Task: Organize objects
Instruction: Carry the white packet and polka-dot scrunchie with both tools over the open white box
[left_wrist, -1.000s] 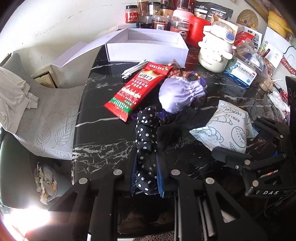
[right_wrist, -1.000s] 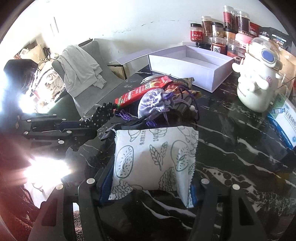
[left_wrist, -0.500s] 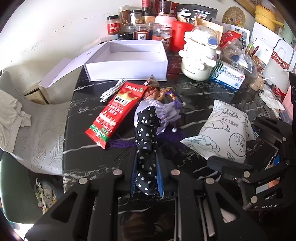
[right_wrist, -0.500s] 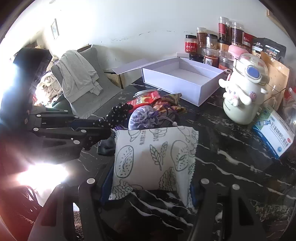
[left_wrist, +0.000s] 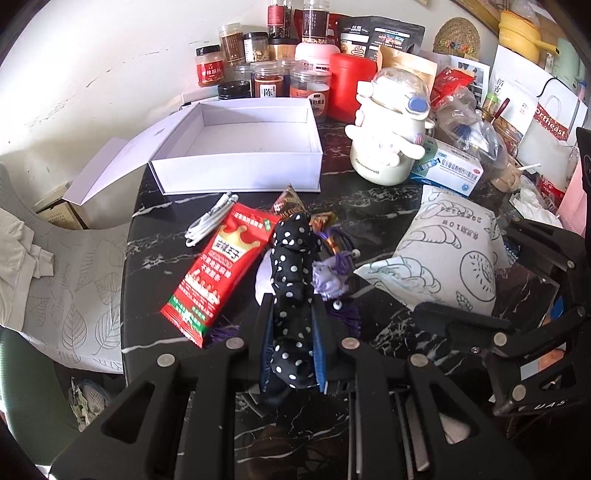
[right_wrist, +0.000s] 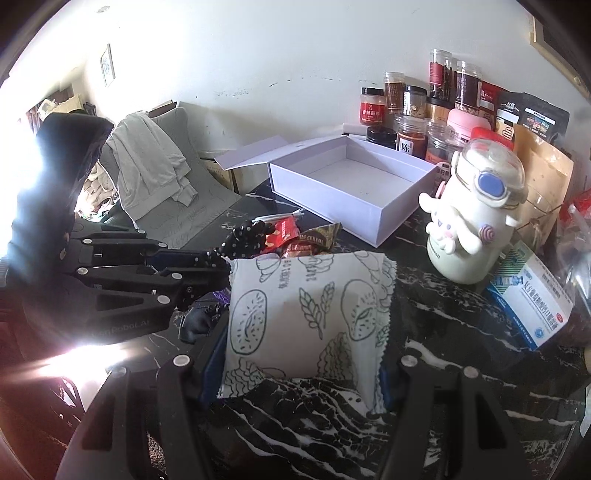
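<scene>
Behind the snacks, the white box (left_wrist: 236, 162) holds nothing visible.

Black fabric scrunchie (left_wrist: 293, 280): white polka dots. Soft white snack packet (right_wrist: 308, 317): black line drawings of bread and wheat. Flat red foil packet (left_wrist: 218, 273): gold crown, green bottom edge. Open cardboard box (left_wrist: 240, 147): plain white. Table top (left_wrist: 147, 295): black marble, white veins.
</scene>
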